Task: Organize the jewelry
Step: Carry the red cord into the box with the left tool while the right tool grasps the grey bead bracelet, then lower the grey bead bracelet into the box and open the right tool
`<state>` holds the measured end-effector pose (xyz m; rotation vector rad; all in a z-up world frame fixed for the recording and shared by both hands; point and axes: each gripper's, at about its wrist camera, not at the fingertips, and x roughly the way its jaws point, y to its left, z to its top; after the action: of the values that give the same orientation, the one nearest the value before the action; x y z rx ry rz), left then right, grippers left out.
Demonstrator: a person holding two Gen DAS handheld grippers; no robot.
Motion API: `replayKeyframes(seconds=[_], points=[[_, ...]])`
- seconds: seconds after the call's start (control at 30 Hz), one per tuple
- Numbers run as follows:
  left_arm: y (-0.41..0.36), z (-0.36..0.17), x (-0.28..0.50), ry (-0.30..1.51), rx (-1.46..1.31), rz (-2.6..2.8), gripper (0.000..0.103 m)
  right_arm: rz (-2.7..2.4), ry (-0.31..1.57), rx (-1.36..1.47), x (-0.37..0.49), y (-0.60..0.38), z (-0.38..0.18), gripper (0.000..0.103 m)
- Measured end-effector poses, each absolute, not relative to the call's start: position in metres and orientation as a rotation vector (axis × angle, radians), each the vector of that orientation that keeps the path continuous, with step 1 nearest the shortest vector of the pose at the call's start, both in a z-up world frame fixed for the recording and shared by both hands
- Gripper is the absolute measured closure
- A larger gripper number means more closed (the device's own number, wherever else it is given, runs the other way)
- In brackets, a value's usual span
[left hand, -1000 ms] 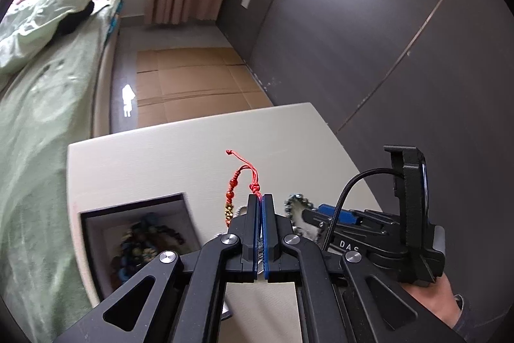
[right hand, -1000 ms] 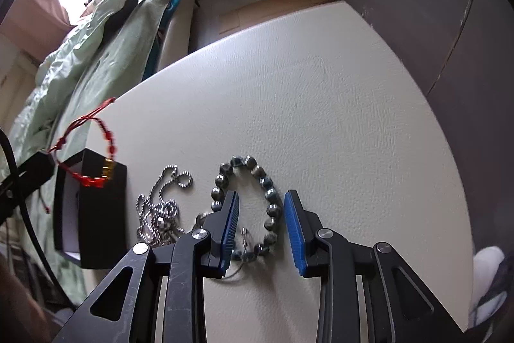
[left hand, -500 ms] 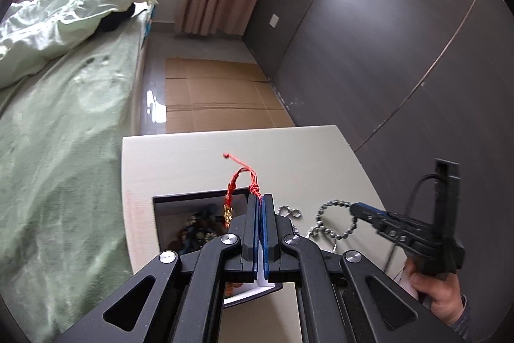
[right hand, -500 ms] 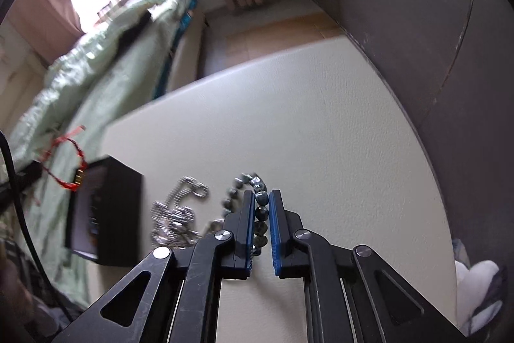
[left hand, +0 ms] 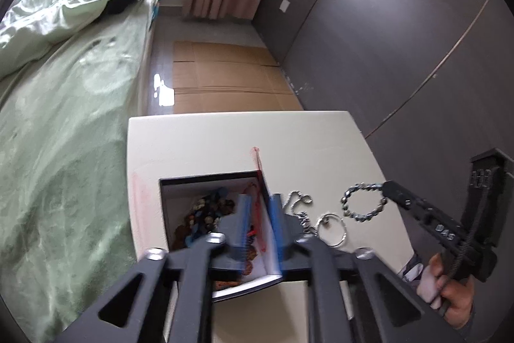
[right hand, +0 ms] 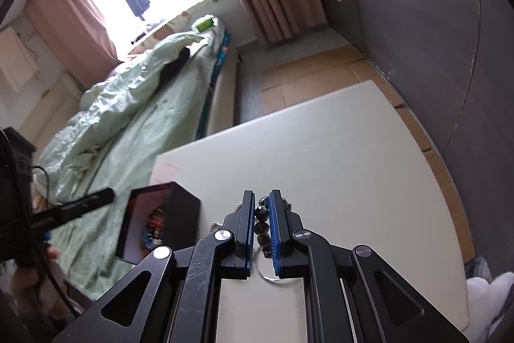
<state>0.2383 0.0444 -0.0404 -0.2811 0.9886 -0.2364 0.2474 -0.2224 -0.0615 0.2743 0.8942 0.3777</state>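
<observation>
The white table (left hand: 225, 143) is carrying a black box (left hand: 205, 179) directly below the left gripper (left hand: 258, 208), whose fingers are standing apart over the box opening. A red cord bracelet (left hand: 257, 198) is hanging between those fingers, draped across the box's far wall; release appears to be in hand. Off to that gripper's right, the right gripper (right hand: 259, 211) is clamping a dark bead bracelet (left hand: 363, 201) and lifting it clear of the table. A silver chain (left hand: 298, 204) and a ring (left hand: 331, 229) are lying beneath it. Next, the bead bracelet likely needs carrying over the box before the fingers part.
</observation>
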Motion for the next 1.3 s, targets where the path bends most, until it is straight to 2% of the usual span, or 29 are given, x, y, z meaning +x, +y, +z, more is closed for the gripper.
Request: replayKeyframes(seconds=[0.03, 0.07, 0.5, 0.93, 1.0, 1.03, 1.07, 1.3], points=[[0.047, -0.04, 0.237, 0.981, -0.289, -0.234, 0.05, 0.386, 0.886, 0.277, 0.246, -0.221, -0.06, 0.093], [0.049, -0.038, 0.236, 0.968, -0.298, -0.233, 0.04, 0.402, 0.874, 0.282, 0.245, -0.219, -0.057, 0.093], [0.076, -0.024, 0.23, 0.907, -0.352, -0.186, 0.039, 0.614, 0.785, 0.331, 0.229, -0.163, -0.038, 0.093], [0.098, -0.02, 0.227, 0.888, -0.387, -0.165, 0.039, 0.705, 0.817, 0.28, 0.228, -0.109, -0.045, 0.092], [0.101, -0.02, 0.226, 0.885, -0.394, -0.164, 0.039, 0.709, 0.846, 0.277, 0.23, -0.106, -0.048, 0.073], [0.102, -0.02, 0.226, 0.885, -0.396, -0.164, 0.039, 0.702, 0.857, 0.287, 0.232, -0.107, -0.049, 0.053], [0.102, -0.02, 0.226, 0.886, -0.396, -0.164, 0.039, 0.693, 0.846, 0.3, 0.231, -0.111, -0.05, 0.047], [0.093, -0.021, 0.225, 0.895, -0.375, -0.184, 0.039, 0.662, 0.826, 0.375, 0.228, -0.139, -0.047, 0.047]])
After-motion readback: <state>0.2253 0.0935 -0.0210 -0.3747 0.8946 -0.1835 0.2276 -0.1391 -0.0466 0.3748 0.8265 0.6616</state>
